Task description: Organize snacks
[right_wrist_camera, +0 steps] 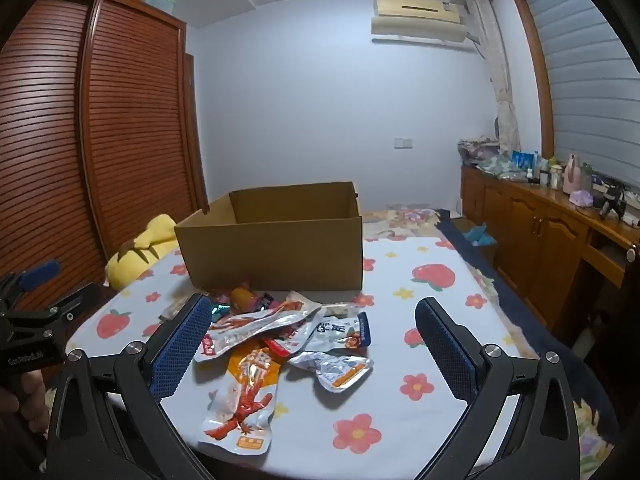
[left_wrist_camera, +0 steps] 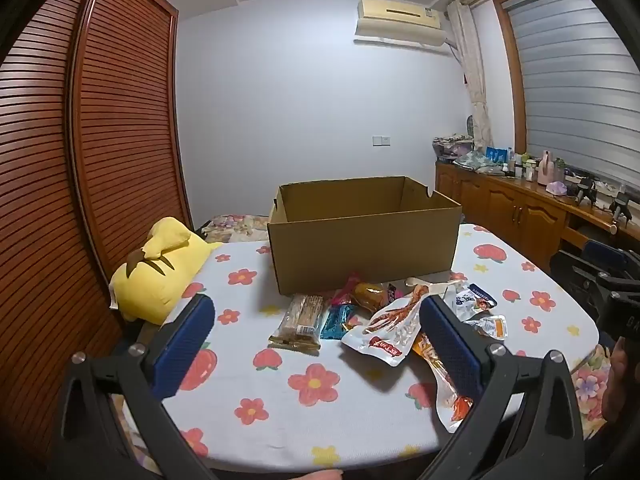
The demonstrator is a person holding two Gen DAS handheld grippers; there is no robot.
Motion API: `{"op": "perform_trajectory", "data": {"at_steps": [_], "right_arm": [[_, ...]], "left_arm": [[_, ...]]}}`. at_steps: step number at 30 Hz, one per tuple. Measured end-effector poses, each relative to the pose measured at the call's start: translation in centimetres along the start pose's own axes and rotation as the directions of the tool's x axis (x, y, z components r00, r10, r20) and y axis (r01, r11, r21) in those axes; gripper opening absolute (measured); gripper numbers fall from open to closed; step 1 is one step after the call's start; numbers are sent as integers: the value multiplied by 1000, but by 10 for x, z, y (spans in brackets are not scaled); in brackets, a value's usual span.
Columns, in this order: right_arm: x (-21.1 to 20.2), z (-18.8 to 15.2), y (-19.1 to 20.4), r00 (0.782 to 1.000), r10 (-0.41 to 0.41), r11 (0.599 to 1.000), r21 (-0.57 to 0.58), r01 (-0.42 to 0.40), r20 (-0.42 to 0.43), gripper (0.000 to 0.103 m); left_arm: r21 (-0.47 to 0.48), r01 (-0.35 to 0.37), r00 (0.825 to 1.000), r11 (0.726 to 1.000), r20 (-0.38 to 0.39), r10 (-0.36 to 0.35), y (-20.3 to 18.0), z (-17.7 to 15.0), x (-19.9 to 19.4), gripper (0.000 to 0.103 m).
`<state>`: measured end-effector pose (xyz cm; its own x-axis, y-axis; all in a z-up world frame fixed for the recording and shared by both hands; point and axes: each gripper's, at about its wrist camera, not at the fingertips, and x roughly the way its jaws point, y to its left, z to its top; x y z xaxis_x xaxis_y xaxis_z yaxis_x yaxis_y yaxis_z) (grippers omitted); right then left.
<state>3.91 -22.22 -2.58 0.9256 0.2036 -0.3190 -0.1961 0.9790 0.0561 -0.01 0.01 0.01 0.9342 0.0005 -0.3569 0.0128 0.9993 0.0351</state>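
Observation:
An open, empty-looking cardboard box (left_wrist_camera: pixel 362 240) (right_wrist_camera: pixel 276 244) stands on the flowered table. In front of it lies a loose heap of snack packets: a brown wafer pack (left_wrist_camera: pixel 299 322), a blue packet (left_wrist_camera: pixel 336 322), a white chicken-feet pouch (left_wrist_camera: pixel 390 330) (right_wrist_camera: pixel 256 322), an orange pouch (right_wrist_camera: pixel 244 396) (left_wrist_camera: pixel 442 380), silver pouches (right_wrist_camera: pixel 334 368) (left_wrist_camera: pixel 488 325). My left gripper (left_wrist_camera: pixel 316 312) is open above the table before the heap. My right gripper (right_wrist_camera: pixel 314 316) is open, low over the heap, holding nothing.
A yellow plush pillow (left_wrist_camera: pixel 160 268) lies at the table's left edge by a slatted wooden wardrobe (left_wrist_camera: pixel 100 128). A wooden sideboard (right_wrist_camera: pixel 560 240) with bottles runs along the right wall. The tablecloth (right_wrist_camera: pixel 400 420) shows flowers and strawberries.

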Motion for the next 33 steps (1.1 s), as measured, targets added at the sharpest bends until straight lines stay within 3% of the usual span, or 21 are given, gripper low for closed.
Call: {"op": "perform_trajectory", "data": {"at_steps": [33], "right_arm": [[0, -1, 4, 1000, -2, 1000, -6, 2, -12, 103]], "left_arm": [[6, 0, 1000, 1000, 0, 0, 4, -4, -2, 103]]}}
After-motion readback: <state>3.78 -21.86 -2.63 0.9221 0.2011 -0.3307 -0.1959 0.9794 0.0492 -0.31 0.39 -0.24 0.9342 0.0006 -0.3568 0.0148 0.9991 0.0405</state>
